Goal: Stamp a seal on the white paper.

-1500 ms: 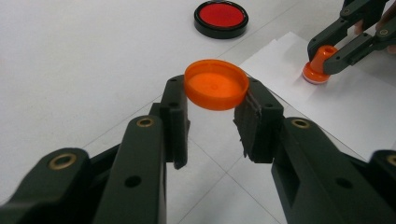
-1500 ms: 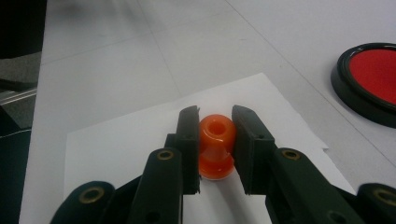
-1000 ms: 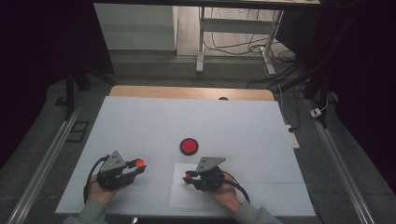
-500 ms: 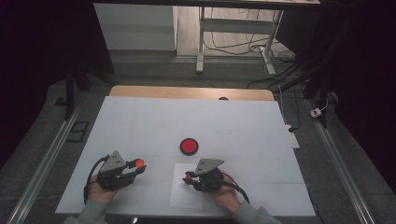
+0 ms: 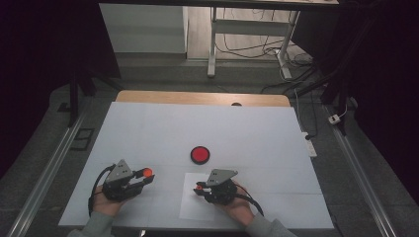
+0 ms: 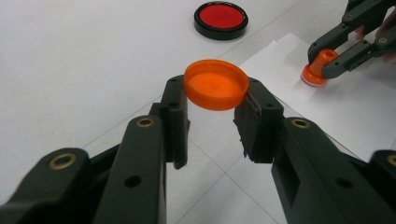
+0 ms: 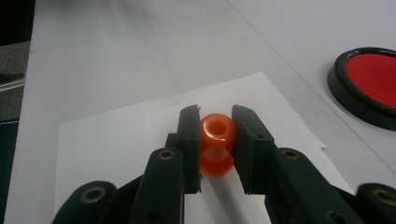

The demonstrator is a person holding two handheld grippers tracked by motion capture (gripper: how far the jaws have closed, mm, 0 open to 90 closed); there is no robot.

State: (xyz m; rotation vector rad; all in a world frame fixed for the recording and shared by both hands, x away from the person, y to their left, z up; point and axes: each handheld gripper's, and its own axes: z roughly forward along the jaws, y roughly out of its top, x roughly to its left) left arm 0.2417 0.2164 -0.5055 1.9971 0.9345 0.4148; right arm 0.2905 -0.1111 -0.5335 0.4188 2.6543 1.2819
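My left gripper (image 6: 216, 100) is shut on a round orange cap (image 6: 216, 85), held a little above the white table; from above the cap (image 5: 146, 172) shows at the gripper's (image 5: 143, 177) tip. My right gripper (image 7: 215, 133) is shut on a small orange stamp (image 7: 217, 142) with a knob handle. The stamp stands upright with its base on a white sheet of paper (image 7: 121, 144). In the left gripper view the stamp (image 6: 317, 67) sits in the other gripper at the upper right. A round red ink pad in a black case (image 5: 200, 154) lies beyond both grippers.
The white table top (image 5: 197, 128) has a wooden strip along its far edge. Metal rails run along both sides of the table, and cables and a power strip (image 5: 309, 143) lie on the floor to the right.
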